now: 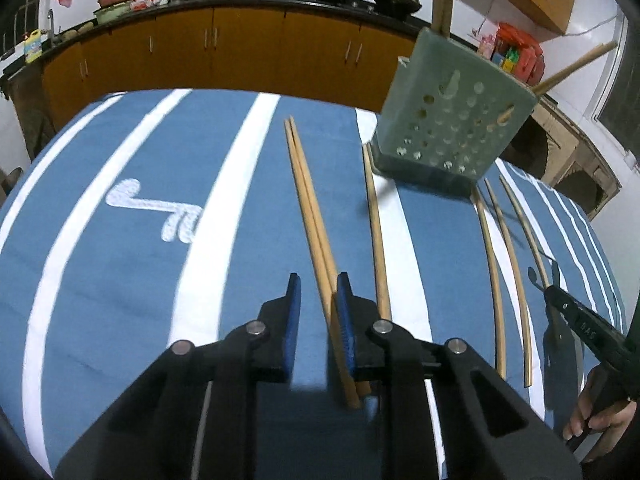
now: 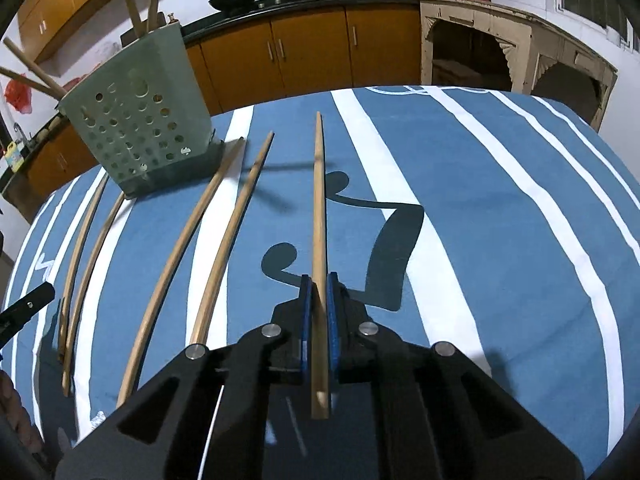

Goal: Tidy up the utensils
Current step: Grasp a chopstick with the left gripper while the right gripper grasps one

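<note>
The right gripper [image 2: 319,280] is clamped on a single chopstick [image 2: 319,208], whose near end passes under the gripper body. The left gripper [image 1: 319,280] stands slightly apart around a chopstick pair [image 1: 310,208] whose near ends it hides; the green perforated holder [image 1: 452,120] stands ahead to its right, its top cut off.

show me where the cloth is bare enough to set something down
Bare: the blue striped cloth right of the chopstick in the right gripper, and the stretch left of the chopstick pair. Crowded: beside the green holder, among the loose chopsticks.
</note>
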### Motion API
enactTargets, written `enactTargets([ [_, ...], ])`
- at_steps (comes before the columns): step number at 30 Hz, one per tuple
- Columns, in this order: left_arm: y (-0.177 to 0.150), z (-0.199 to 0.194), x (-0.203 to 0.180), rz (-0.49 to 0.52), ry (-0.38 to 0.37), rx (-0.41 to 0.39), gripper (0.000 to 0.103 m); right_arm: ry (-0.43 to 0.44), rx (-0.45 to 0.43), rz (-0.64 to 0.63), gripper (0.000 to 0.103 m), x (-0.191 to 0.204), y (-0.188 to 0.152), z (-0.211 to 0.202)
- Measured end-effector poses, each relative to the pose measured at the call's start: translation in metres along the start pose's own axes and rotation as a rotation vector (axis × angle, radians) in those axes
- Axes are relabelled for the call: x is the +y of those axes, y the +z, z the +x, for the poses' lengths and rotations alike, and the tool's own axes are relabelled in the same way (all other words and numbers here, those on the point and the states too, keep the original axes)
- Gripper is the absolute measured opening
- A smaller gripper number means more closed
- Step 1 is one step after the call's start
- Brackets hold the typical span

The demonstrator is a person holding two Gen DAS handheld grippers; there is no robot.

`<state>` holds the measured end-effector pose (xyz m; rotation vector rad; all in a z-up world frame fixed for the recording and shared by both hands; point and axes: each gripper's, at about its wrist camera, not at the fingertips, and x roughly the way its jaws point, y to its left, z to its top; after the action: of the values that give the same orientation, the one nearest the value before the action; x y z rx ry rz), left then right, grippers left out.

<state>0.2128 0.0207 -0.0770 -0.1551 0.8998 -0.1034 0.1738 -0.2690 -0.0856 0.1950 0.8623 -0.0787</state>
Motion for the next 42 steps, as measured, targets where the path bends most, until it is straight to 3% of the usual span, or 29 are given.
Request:
enactTargets([
  [6, 0.000, 0.010, -0.002, 0.010, 0.034, 0.019, 0.016, -0.005, -0.002, -0.012, 0.008, 0.002, 0.000, 0.000],
  [9, 0.002, 0.011, 0.004, -0.002, 0.059, 0.017, 0.015, -0.009, -0.005, -0.009, 0.008, 0.001, 0.001, 0.000],
  [11, 0.002, 0.012, 0.012, -0.015, 0.079, 0.019, 0.008, -0.016, -0.007, 0.004, 0.008, -0.003, 0.002, 0.000],
  [15, 0.003, 0.009, 0.025, -0.031, 0.096, 0.015, 0.008, -0.015, -0.007, 0.014, 0.008, -0.009, 0.002, 0.000],
  [28, -0.004, 0.007, 0.016, 0.170, 0.120, 0.011, 0.011, -0.015, -0.003, -0.017, 0.009, -0.005, 0.000, -0.002],
  [42, -0.009, 0.002, 0.019, 0.140, 0.109, 0.001, 0.012, 0.000, 0.001, -0.018, 0.009, -0.006, -0.008, -0.008],
])
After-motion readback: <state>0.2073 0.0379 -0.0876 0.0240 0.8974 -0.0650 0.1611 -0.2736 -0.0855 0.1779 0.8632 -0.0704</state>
